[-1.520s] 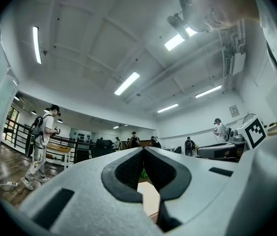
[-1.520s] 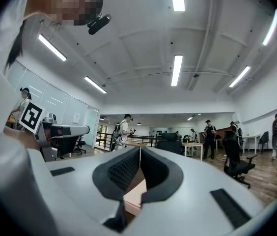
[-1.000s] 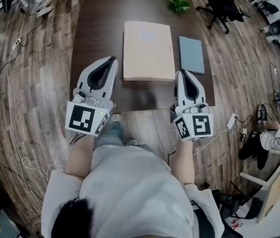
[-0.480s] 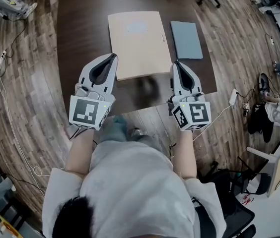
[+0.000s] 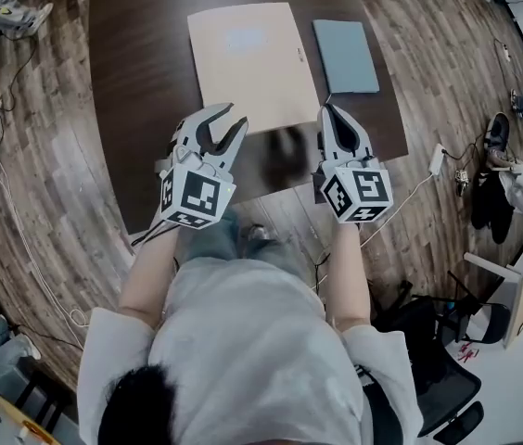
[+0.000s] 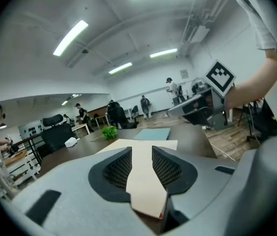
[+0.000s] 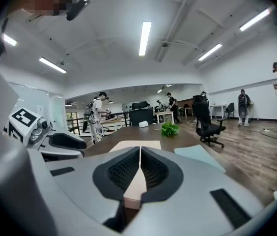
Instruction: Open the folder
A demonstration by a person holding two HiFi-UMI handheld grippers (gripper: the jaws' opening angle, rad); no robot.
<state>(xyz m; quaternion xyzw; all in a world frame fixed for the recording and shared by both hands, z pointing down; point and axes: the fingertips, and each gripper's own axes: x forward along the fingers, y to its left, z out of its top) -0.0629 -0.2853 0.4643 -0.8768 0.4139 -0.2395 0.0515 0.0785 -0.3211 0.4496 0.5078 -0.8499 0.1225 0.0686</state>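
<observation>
While the folder (image 5: 248,63) lies shut and flat on the dark bench (image 5: 136,109), just left of a blue-grey pad (image 5: 346,56), no part of the task is judged done. The left gripper (image 5: 231,117) is held over the folder's near left corner. Its fingers (image 6: 117,168) have just been opening and stand moderately apart; the folder's near edge is seen through the gap, but nothing is pressed between them. The right gripper (image 5: 328,111) is held by the near right corner, its fingers closed together on nothing. The folder is judged to be stiff card, light and smooth, and liable to slide on the polished bench if pushed. A small fitting on its right edge suggests that the free edge lies there. The cover alone would best be taken at that edge, shallowly, while the body is steadied from the left.
</observation>
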